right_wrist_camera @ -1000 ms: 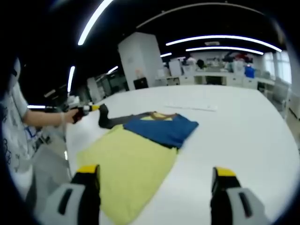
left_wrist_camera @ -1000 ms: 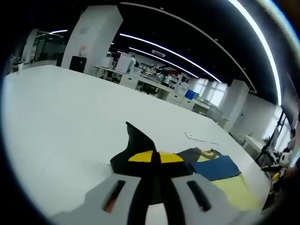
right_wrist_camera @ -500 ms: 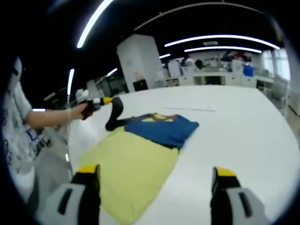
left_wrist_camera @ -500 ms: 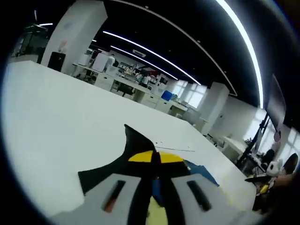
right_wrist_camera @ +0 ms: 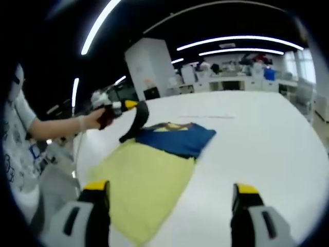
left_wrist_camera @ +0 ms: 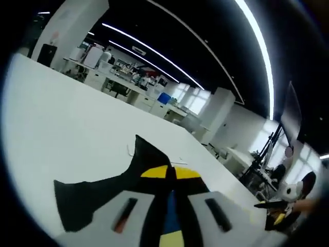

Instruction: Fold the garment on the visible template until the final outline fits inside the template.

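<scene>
A: Garment [right_wrist_camera: 172, 139] loc?
B: On the table [right_wrist_camera: 257, 139], mid-left in right gripper view. Blue body part-folded, lying over the far end of the yellow template [right_wrist_camera: 141, 188]. Black sleeve [right_wrist_camera: 136, 121] is lifted off the table.

A: Who's got the sleeve?
B: Left gripper [right_wrist_camera: 121, 106]. Jaws pinched together on it; in left gripper view the black cloth [left_wrist_camera: 103, 190] drapes from the tips [left_wrist_camera: 170, 172] down to the table.

A: Right gripper?
B: Right gripper [right_wrist_camera: 172, 193] jaws spread wide, nothing between them, hanging over the near end of the template, well apart from the garment.

A: Step?
B: Looks like sleeve fold-in, mid-carry. Sleeve is up and out to the garment's left, not laid yet.

A: Next?
B: Prob. bring sleeve across onto the blue body, lay flat, let go. Then check the outline vs the template; can't tell from here whether the far edge overhangs. Right could pin the body so it doesn't drag.

A: Else?
B: Person's hand [right_wrist_camera: 92, 121] on left gripper; office desks far back.
</scene>
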A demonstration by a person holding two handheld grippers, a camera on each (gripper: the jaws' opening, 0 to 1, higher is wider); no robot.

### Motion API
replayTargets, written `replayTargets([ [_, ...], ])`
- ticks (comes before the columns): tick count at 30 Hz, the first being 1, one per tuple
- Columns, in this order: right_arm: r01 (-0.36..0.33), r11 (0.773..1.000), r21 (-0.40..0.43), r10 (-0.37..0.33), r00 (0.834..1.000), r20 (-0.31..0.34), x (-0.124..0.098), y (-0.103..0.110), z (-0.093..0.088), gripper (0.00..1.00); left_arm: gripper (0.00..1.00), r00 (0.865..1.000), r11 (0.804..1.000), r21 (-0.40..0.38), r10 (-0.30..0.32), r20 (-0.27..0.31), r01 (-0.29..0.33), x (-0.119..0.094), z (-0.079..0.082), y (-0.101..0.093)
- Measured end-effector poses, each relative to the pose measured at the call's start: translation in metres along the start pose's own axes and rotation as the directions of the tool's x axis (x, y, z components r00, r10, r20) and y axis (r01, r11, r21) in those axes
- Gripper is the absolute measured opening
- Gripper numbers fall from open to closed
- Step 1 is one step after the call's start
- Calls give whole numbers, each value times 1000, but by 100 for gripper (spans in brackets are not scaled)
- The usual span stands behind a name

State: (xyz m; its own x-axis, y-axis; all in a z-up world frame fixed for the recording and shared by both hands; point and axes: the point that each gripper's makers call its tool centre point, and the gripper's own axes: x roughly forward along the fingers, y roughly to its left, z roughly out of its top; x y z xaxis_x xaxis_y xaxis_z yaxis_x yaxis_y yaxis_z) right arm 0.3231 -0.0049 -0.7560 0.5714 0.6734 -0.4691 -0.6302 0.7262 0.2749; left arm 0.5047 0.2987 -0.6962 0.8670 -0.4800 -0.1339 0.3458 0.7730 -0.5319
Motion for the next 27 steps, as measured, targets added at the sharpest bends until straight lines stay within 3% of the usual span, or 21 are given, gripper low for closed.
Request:
replayTargets([
  [7,7,1000,25,-7,1000,4,-1,0,-5,99,0,996,997,6,-71,-53,71,34,-24,-37],
  [10,9,1000,28,-9,1000,-2,-3,-1,-9,99,0,993,995,-26,-100,-64,99,52,-35,-52],
  [17,23,999,40,-23,1000,-8,-10,-7,-13,99,0,979,986,-16,-166,-118,165,80,-58,-87],
  [23,37,998,43,-37,999,-10,-13,-8,-14,99,0,966,980,-34,-201,-163,198,90,-81,-101],
  [27,39,998,51,-39,999,-8,-13,-7,-15,99,0,956,980,-34,-201,-216,198,96,-105,-97],
])
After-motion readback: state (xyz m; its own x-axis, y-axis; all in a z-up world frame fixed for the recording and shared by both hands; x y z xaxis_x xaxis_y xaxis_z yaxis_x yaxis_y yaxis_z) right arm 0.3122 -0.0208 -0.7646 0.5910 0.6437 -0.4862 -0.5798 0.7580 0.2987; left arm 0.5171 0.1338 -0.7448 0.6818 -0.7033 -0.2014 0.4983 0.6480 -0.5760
